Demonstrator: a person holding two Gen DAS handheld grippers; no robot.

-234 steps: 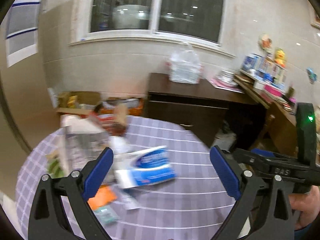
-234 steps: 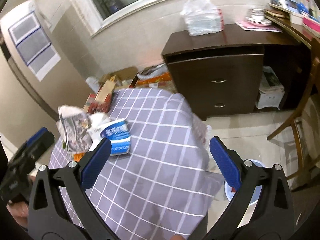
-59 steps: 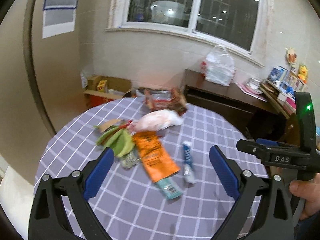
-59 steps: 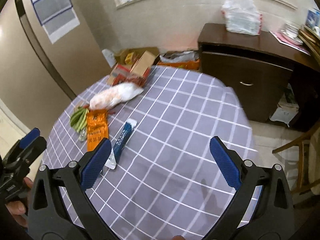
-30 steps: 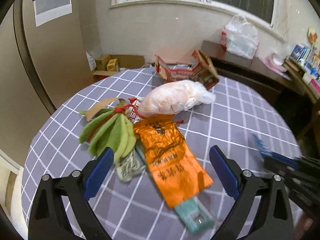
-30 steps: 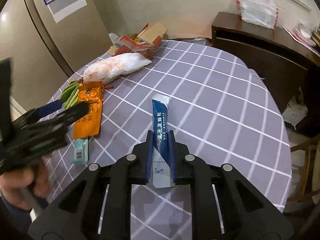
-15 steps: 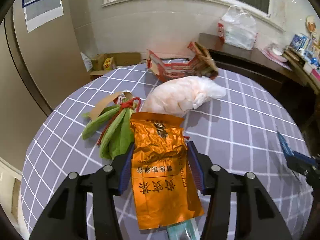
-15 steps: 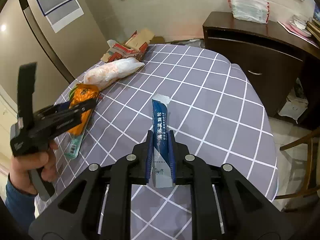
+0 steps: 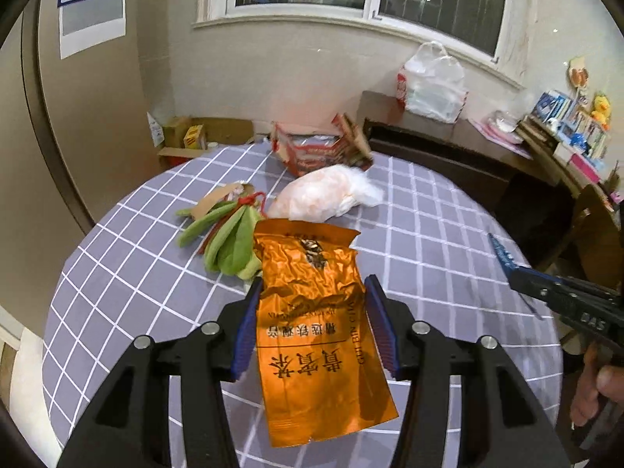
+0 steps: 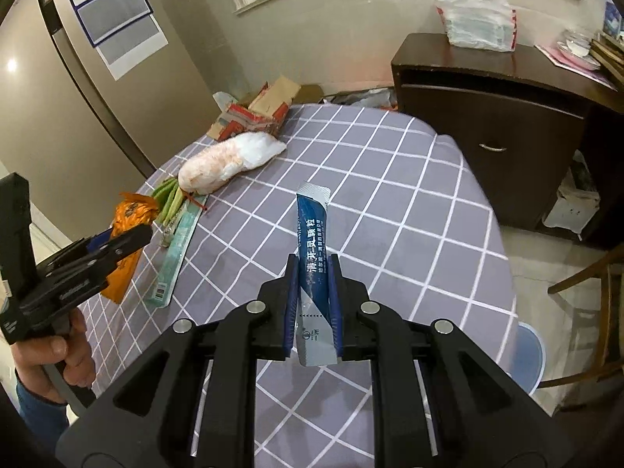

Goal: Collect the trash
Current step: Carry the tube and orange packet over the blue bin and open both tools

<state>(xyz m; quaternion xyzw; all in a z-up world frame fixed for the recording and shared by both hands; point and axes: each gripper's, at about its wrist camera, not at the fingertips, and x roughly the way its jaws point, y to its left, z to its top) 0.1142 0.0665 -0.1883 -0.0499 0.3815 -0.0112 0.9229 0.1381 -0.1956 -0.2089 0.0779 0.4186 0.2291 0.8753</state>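
Note:
My left gripper (image 9: 312,292) is shut on an orange foil packet (image 9: 316,312) and holds it lifted above the round checked table (image 9: 429,241). The packet also shows in the right wrist view (image 10: 130,218), held by the left gripper (image 10: 136,234). My right gripper (image 10: 314,269) is shut on a blue and white sachet (image 10: 312,241), held upright above the table. The right gripper shows at the right edge of the left wrist view (image 9: 507,265). On the table lie green vegetable scraps (image 9: 230,238), a white plastic bag (image 9: 327,195), a torn red carton (image 9: 319,148) and a teal wrapper (image 10: 175,257).
A dark wooden cabinet (image 10: 487,109) with a white plastic bag (image 10: 475,7) on top stands behind the table. A blue bin (image 10: 526,358) sits on the floor at the table's right. A wooden chair (image 10: 592,296) is at far right. Cardboard boxes (image 9: 187,136) lie by the wall.
My left gripper has lifted the orange packet off the table and pulled back. My right gripper has raised the blue sachet a little. The teal wrapper stays on the table.

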